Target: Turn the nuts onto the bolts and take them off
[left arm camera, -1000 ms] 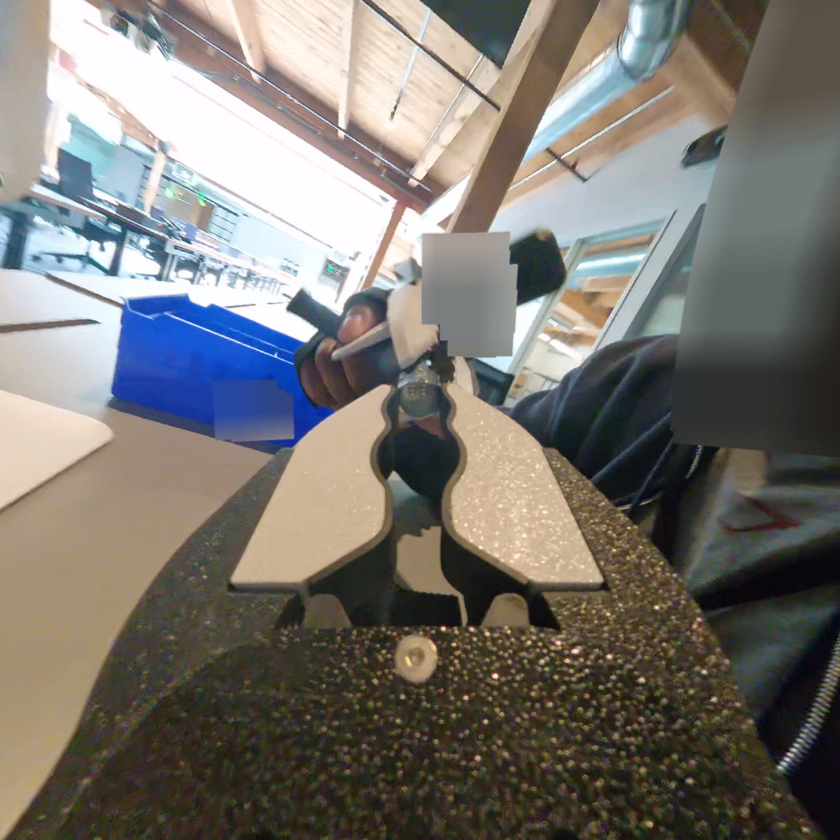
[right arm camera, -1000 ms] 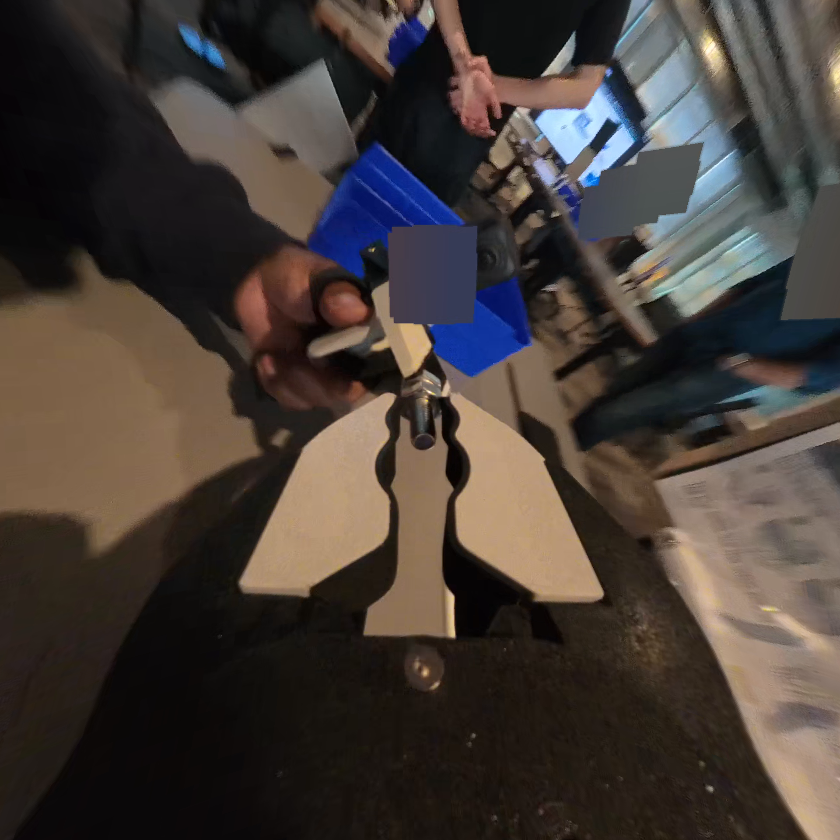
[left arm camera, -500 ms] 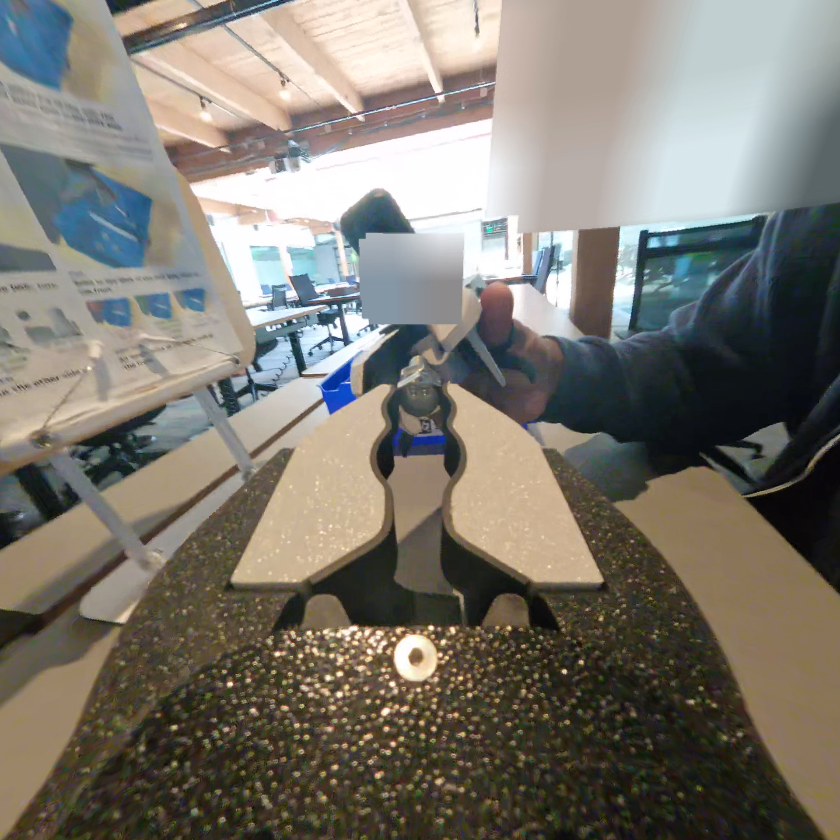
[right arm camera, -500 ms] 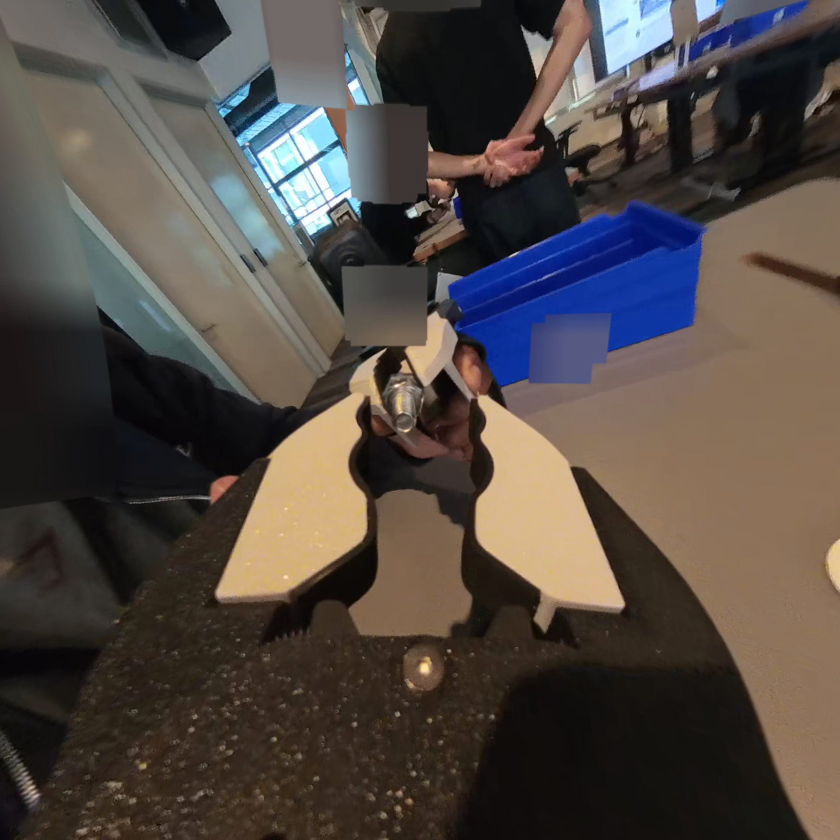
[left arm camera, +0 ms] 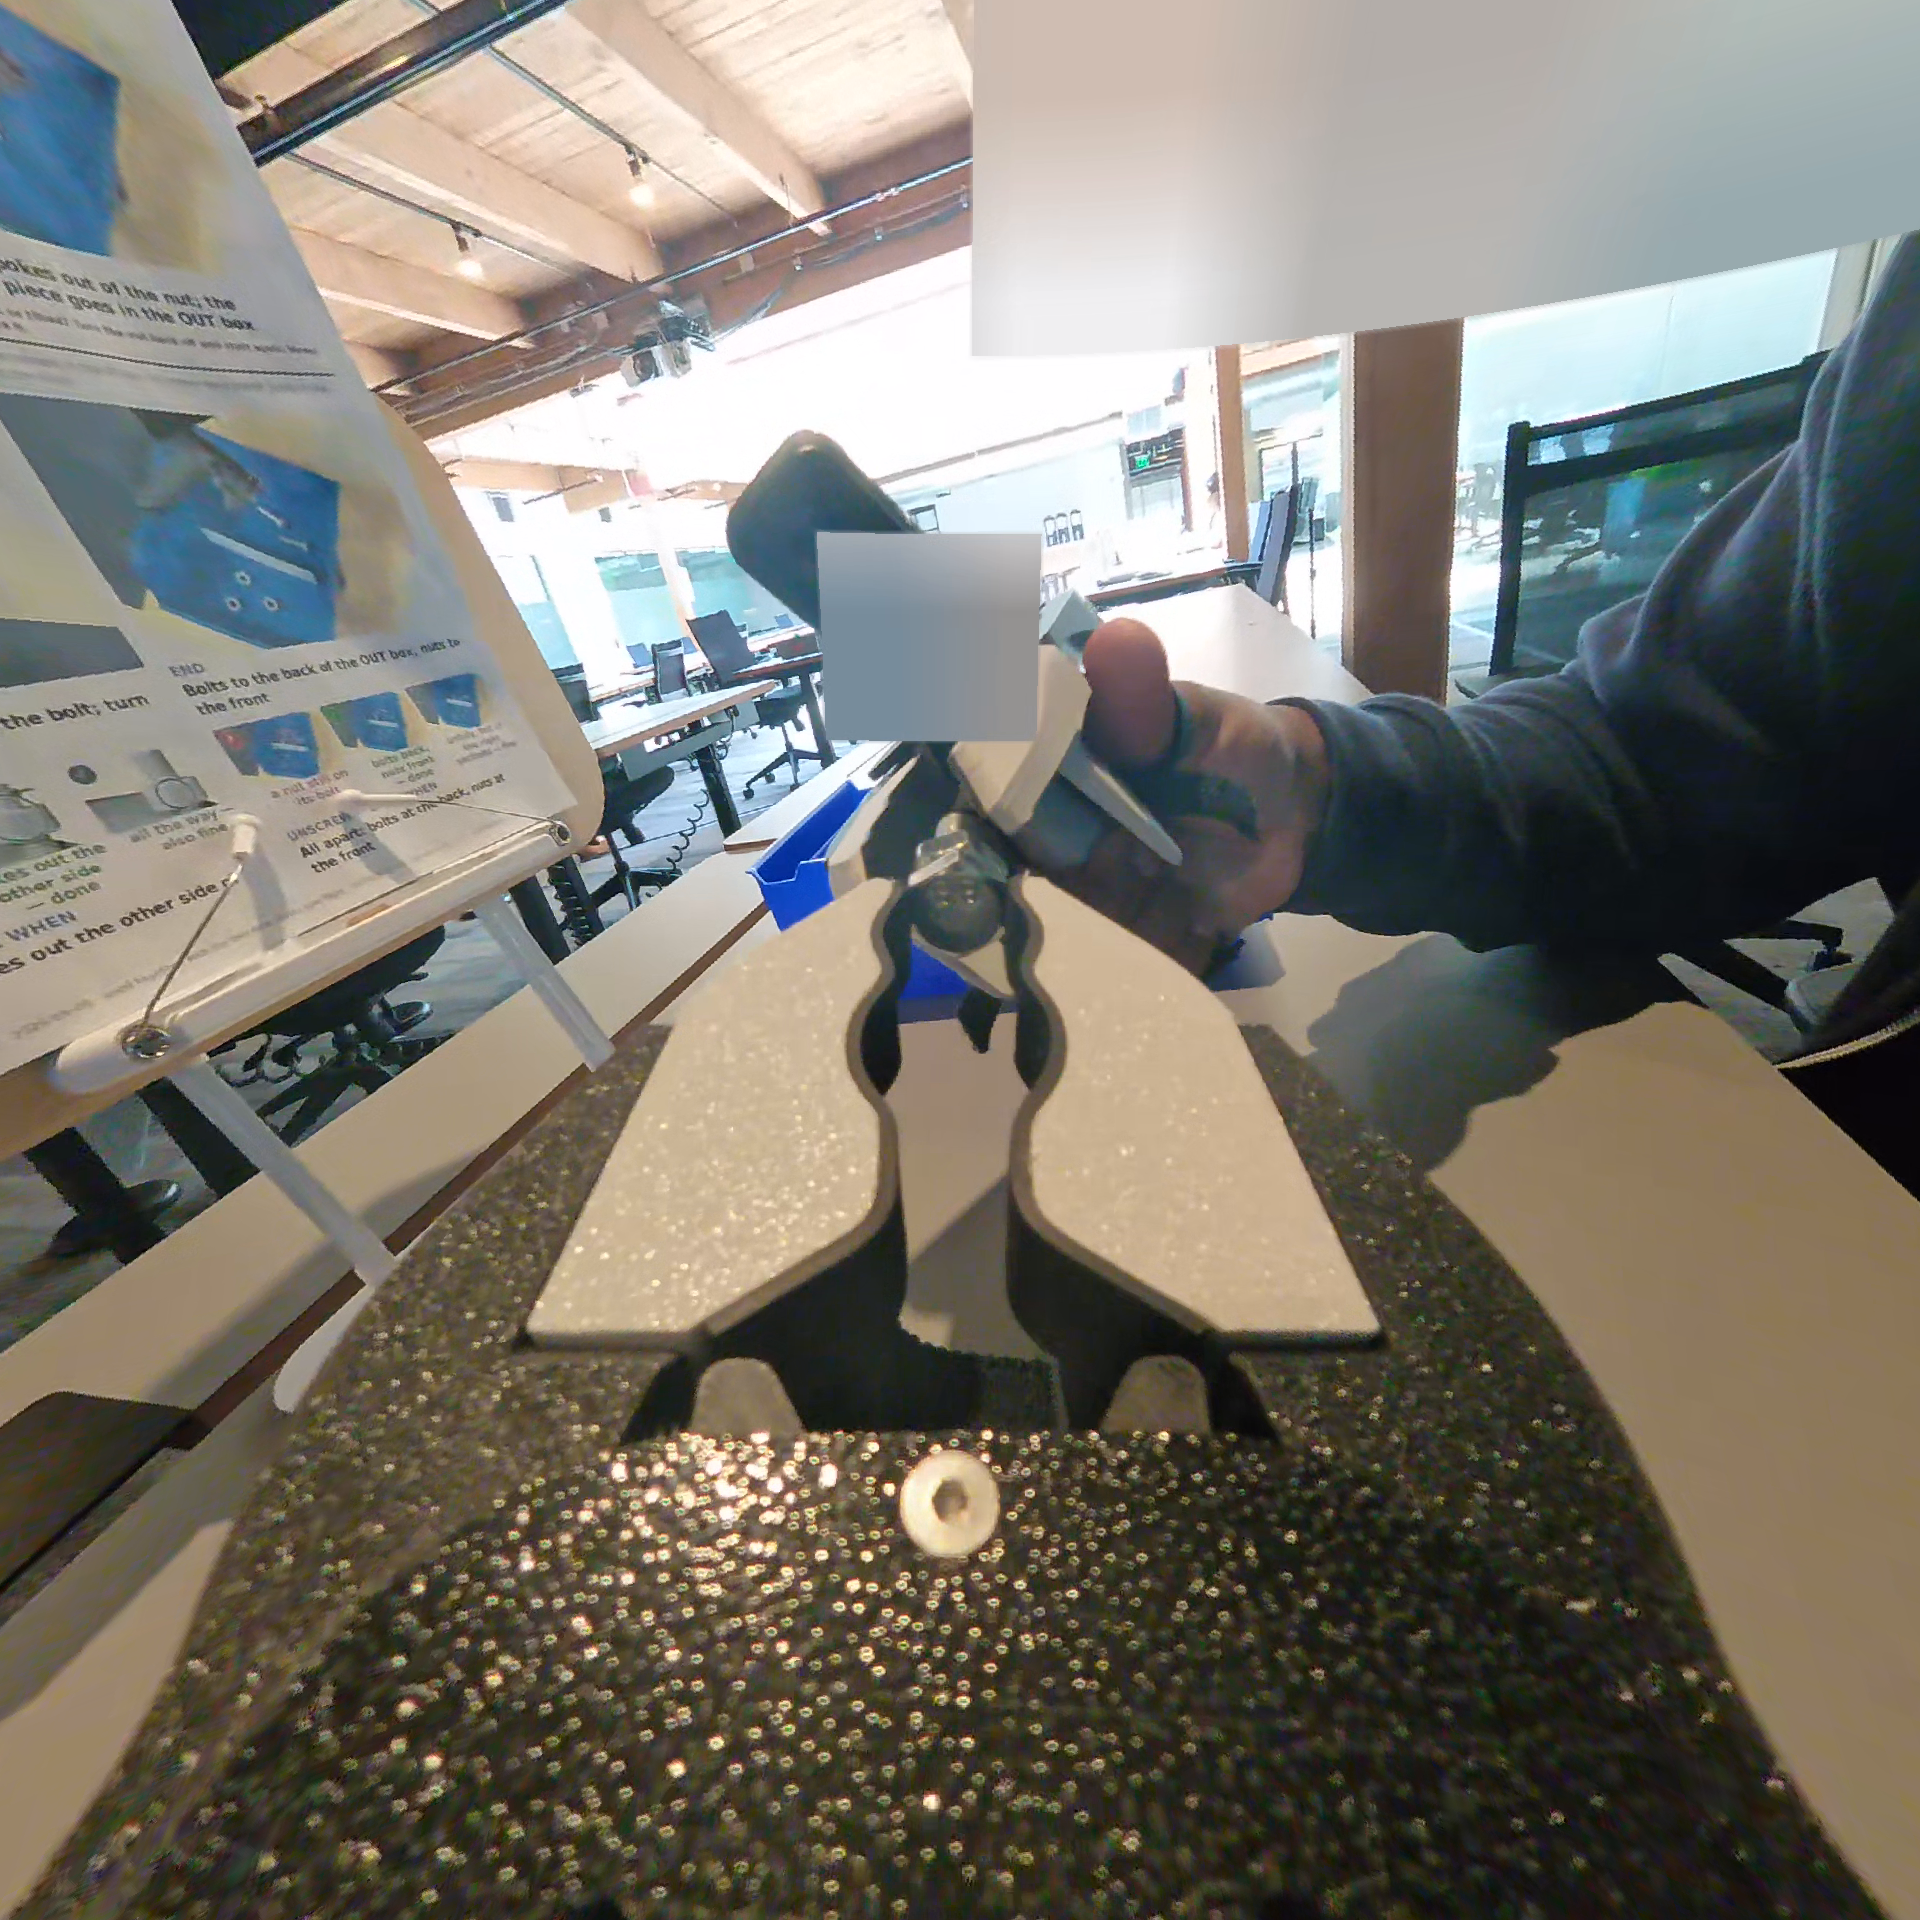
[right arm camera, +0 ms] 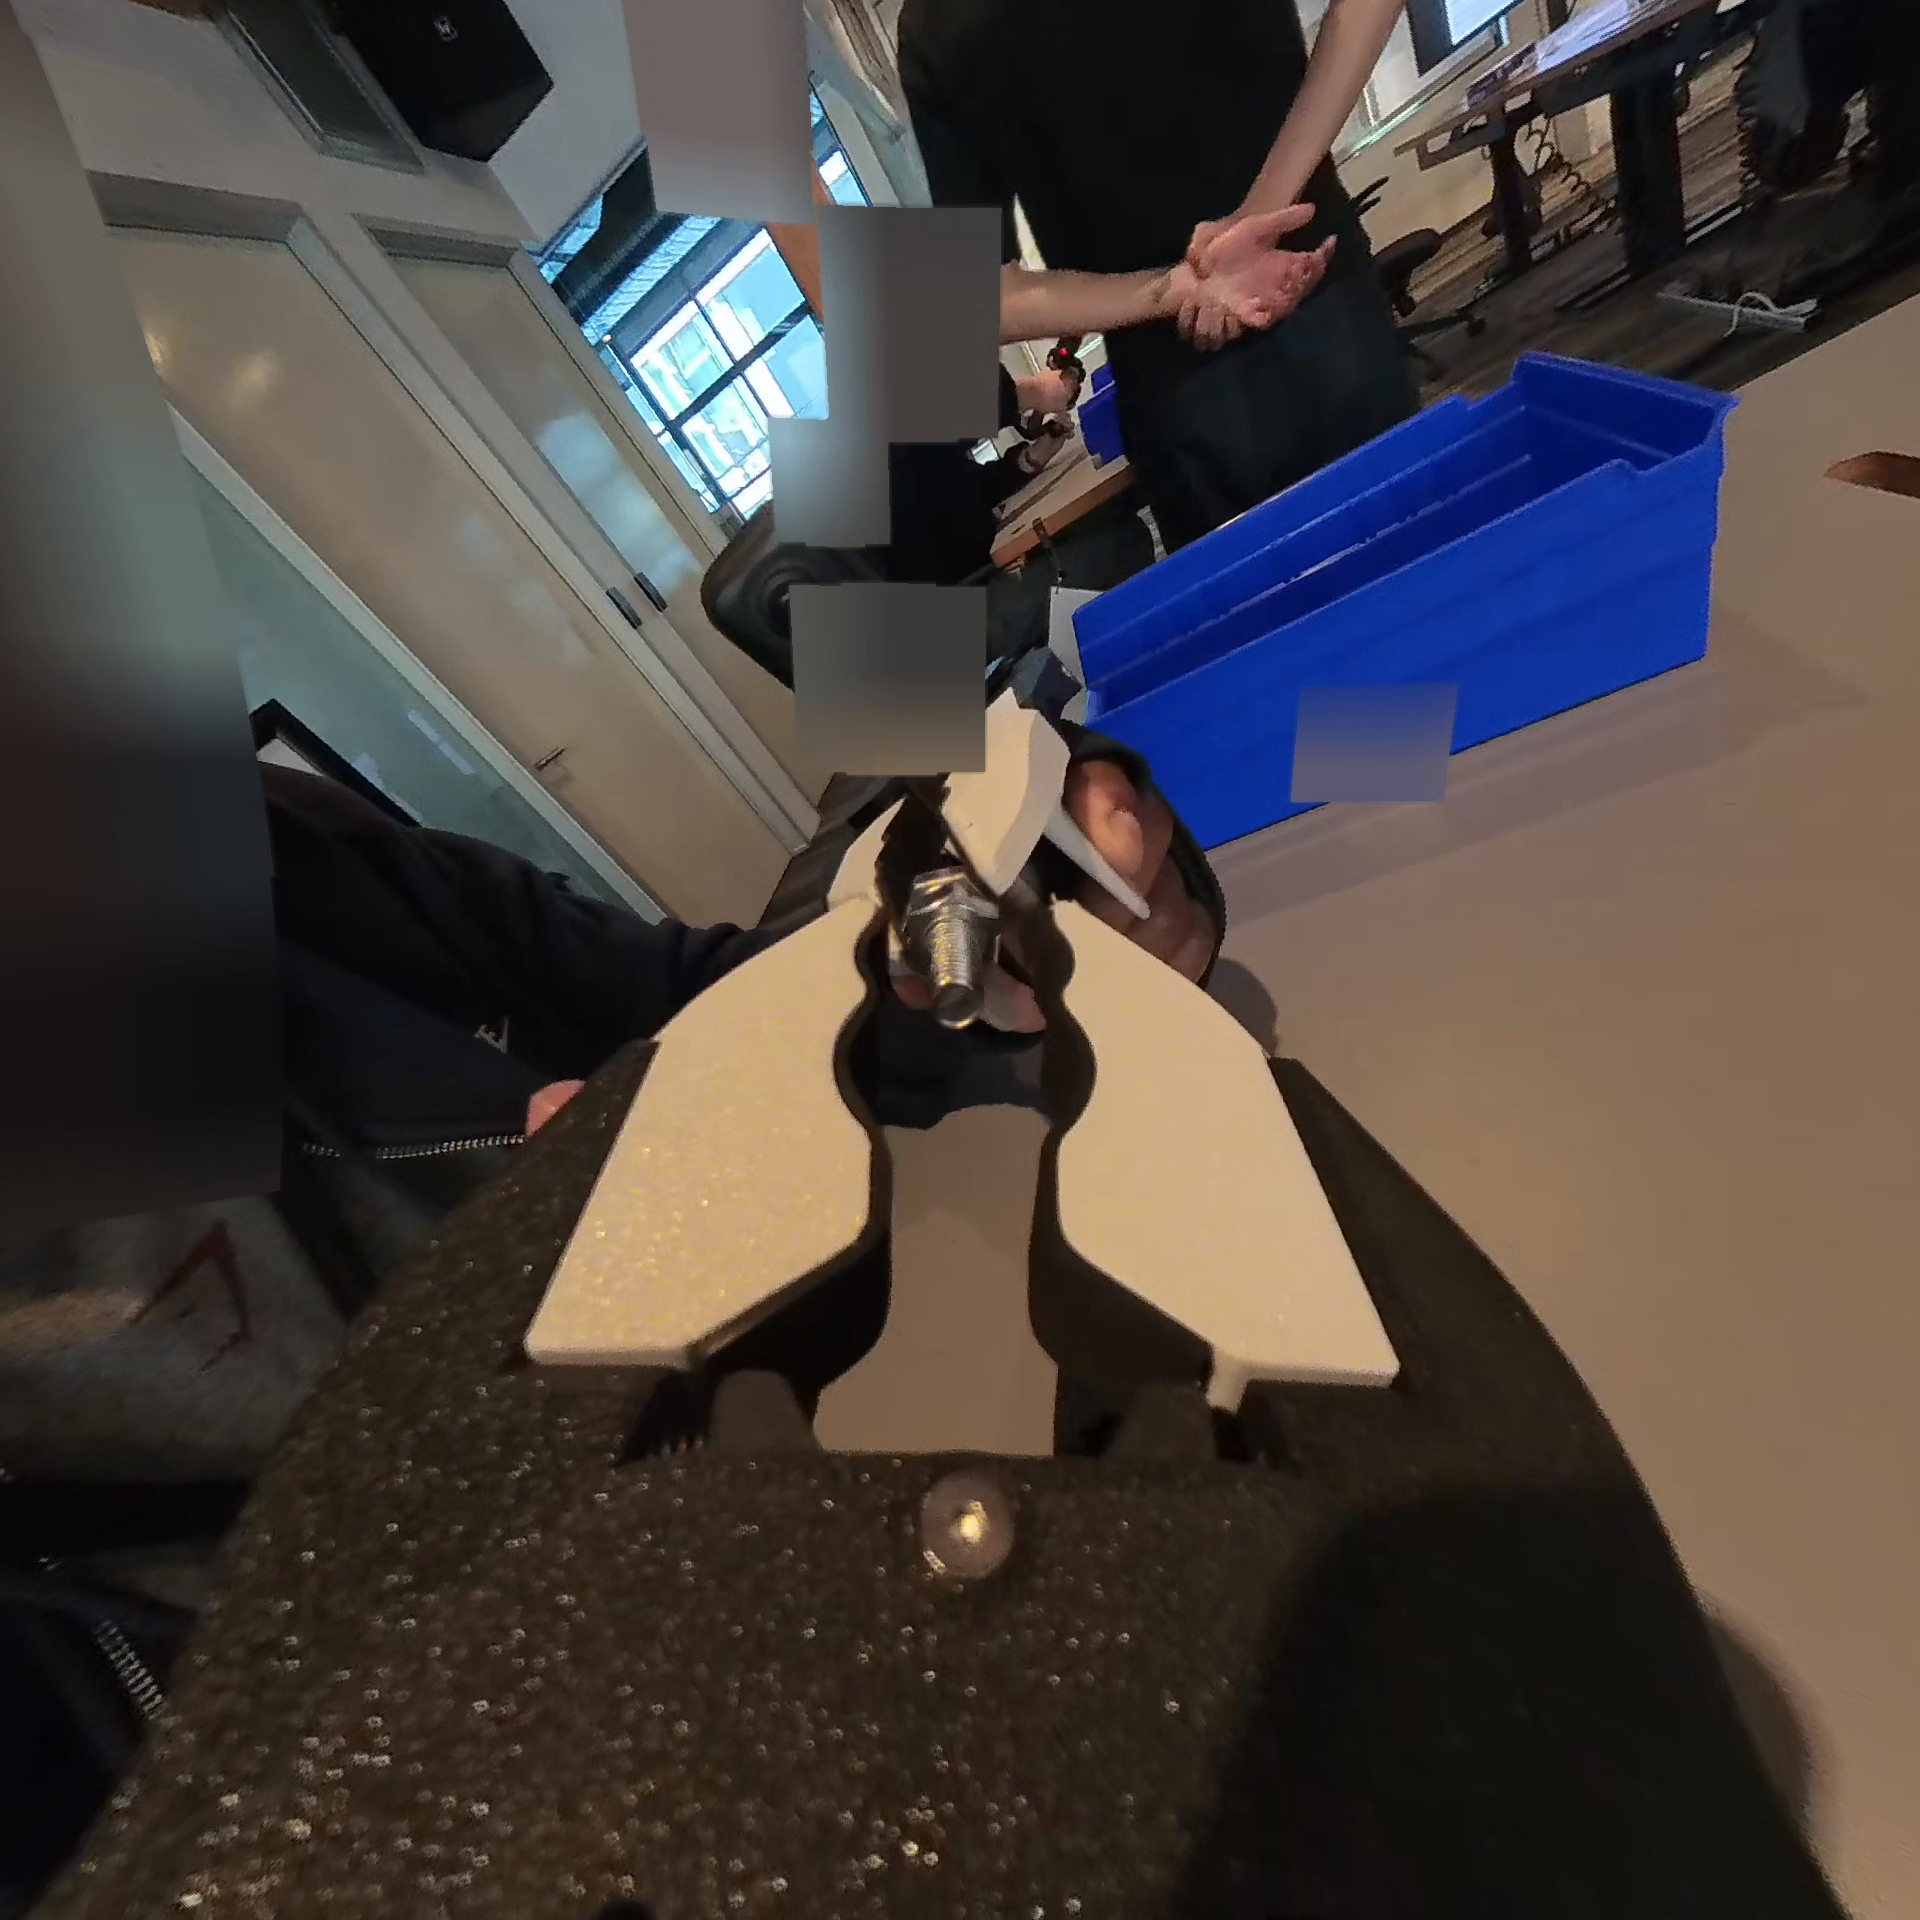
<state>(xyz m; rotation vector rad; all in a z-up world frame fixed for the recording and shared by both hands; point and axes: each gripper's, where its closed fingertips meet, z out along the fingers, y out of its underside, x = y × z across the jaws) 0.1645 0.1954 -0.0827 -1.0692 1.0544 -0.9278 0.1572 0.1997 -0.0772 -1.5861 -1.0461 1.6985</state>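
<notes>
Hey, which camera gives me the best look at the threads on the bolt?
The right wrist view. There the bolt points its threaded shank toward the camera, with the nut on it. The left wrist view shows only the bolt's rounded dark end between the fingertips, no threads visible.

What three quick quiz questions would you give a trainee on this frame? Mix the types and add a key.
1. True or false: the blue plastic bin stands on the grey table.
2. In the right wrist view, the free end of the silver threaded bolt points: A) toward the camera; B) away from the camera; C) straight down at the table.
3. In a few words: what is screwed onto that bolt, between the jaws of the right gripper?

Key: 1 true. 2 A. 3 silver hex nut.
</notes>
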